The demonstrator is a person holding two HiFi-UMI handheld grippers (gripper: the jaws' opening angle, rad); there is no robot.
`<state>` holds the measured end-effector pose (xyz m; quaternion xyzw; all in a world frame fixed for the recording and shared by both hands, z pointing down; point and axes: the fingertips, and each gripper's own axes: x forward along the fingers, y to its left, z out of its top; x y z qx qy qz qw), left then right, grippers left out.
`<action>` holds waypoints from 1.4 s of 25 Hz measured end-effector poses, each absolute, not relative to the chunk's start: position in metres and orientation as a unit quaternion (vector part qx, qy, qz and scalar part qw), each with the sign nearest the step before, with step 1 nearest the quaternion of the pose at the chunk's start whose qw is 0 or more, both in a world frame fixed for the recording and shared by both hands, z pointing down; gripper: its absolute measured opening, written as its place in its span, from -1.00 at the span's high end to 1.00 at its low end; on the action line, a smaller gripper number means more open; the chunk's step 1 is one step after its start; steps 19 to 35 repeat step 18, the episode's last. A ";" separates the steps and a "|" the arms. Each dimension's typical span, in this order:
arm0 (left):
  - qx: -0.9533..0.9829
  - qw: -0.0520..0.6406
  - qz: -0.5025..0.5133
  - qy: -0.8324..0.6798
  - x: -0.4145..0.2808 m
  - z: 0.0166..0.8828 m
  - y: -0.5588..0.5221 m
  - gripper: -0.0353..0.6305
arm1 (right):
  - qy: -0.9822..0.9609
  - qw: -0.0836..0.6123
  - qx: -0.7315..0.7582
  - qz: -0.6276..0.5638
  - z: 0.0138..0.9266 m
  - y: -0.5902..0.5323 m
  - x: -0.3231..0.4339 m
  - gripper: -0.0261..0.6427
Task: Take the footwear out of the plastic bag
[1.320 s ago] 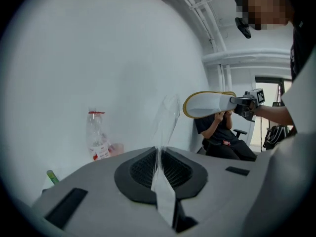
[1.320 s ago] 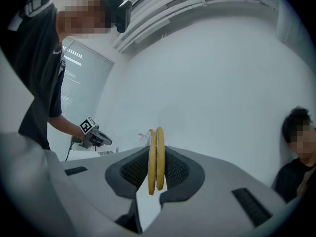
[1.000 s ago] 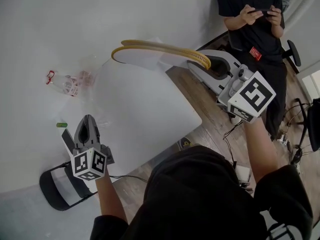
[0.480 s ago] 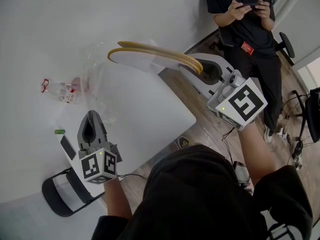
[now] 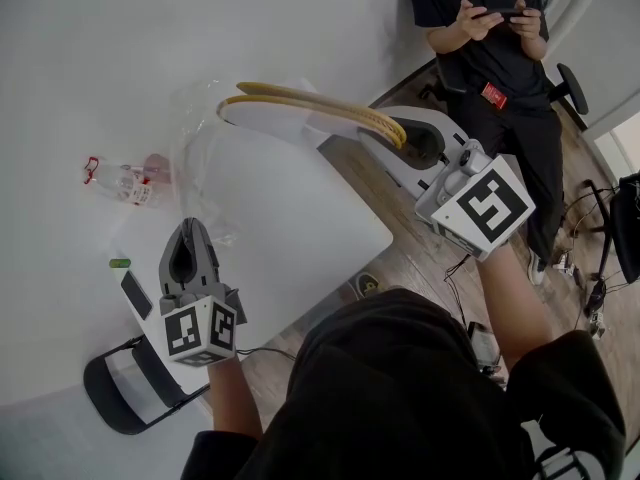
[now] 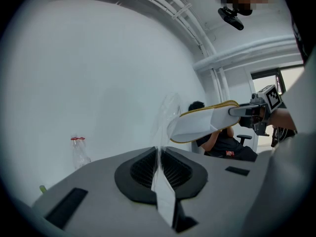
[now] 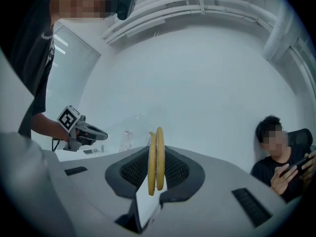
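A pair of flat white slippers with yellow edging is held sole to sole in the air over the white table. My right gripper is shut on their heel end, and the yellow rims stand edge-on between its jaws. A clear plastic bag hangs around the slippers' toe end. My left gripper is shut on a thin edge of that bag, which rises from its jaws toward the slippers. I cannot tell whether the toes are still inside the film.
A crumpled clear bottle with a red cap lies at the table's left. A small green object and a dark phone lie nearby. A chair stands below the table edge. A seated person holds a phone at the top right.
The left gripper has shifted a little toward the table with the bag edge in it, pulling the film taut. The right gripper and slippers stay almost where they were.
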<state>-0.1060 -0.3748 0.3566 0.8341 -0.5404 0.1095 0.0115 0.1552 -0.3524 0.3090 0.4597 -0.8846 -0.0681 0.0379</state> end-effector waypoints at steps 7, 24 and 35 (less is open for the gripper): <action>0.829 0.015 0.113 -0.547 -0.106 0.355 -0.370 0.78 | -0.889 0.035 0.453 -0.063 0.306 -0.352 0.154 0.71; 0.826 0.010 0.109 -0.552 -0.104 0.351 -0.371 0.78 | -0.892 0.037 0.445 -0.068 0.304 -0.354 0.154 0.71; 0.826 0.010 0.109 -0.552 -0.104 0.351 -0.371 0.78 | -0.892 0.037 0.445 -0.068 0.304 -0.354 0.154 0.71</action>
